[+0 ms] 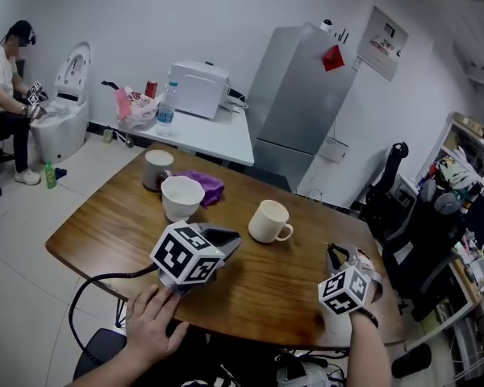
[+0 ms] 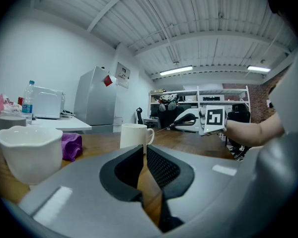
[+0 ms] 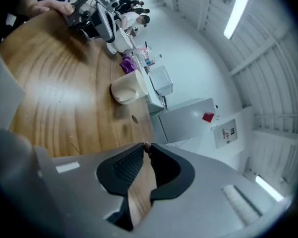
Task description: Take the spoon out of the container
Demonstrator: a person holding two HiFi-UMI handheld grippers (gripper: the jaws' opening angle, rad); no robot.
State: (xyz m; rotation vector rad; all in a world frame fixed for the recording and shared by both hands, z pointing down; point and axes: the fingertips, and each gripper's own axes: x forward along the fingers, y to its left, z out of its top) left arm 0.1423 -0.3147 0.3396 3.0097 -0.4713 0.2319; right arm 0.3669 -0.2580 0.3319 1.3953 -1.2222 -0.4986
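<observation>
The left gripper (image 2: 142, 151) lies on the wooden table (image 1: 266, 293) with its jaws drawn together at the tips and nothing between them; the person's left hand (image 1: 152, 322) rests flat behind it rather than gripping it. The right gripper (image 3: 146, 147) is likewise closed tip to tip and empty, held low over the table.

Taking the white mug (image 1: 268, 221) as the mark: the left gripper sits on its near-left side, close by, jaws pointing roughly toward it; the right gripper is on its near-right side, well apart; a white bowl (image 1: 181, 197) stands to the mug's left; a purple cloth (image 1: 209, 185) lies just behind the bowl; a grey cup (image 1: 156, 168) stands further left and back.

The spoon shows in no view; presumably it lies inside one of these vessels, below the rim, but I cannot tell which.

The task looks not yet begun; both tools are idle. The next move calls for taking up a gripper, opening its jaws, looking into the vessels to find the spoon's handle, and coming down on it from above; the other gripper may need to steady the vessel.
</observation>
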